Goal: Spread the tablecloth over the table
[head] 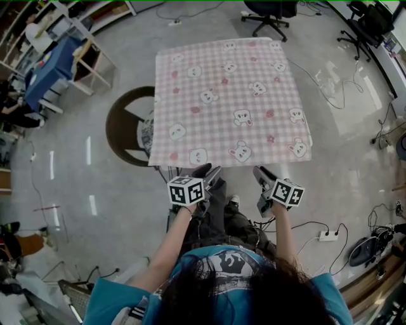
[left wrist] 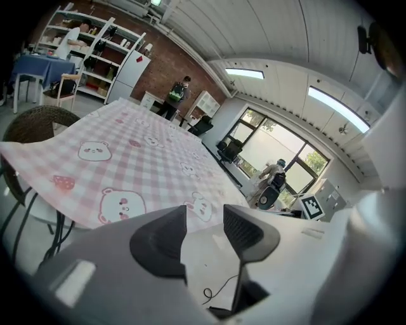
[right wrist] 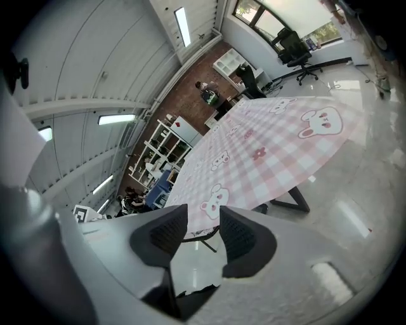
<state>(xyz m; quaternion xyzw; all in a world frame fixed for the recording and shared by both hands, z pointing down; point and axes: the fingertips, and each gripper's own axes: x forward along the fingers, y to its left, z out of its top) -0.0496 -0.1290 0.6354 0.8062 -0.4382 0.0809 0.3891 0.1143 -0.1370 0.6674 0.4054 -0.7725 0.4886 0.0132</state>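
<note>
A pink checked tablecloth [head: 228, 101] printed with little bears and bunnies lies flat over the table, its near edge hanging just ahead of both grippers. My left gripper [head: 208, 170] is held just short of that edge near the left corner, open, with nothing between its jaws. My right gripper [head: 261, 172] is held short of the same edge further right, also open and empty. In the left gripper view the tablecloth [left wrist: 127, 159] stretches away beyond the left gripper [left wrist: 204, 228]. In the right gripper view the tablecloth [right wrist: 273, 146] lies past the right gripper [right wrist: 203, 232].
A round wicker chair [head: 127, 127] stands tucked at the table's left side. A blue-covered table [head: 47, 66] and shelves are at far left, office chairs [head: 269, 16] behind. A power strip [head: 328, 236] and cables lie on the floor at right. A person [left wrist: 177, 95] stands far off.
</note>
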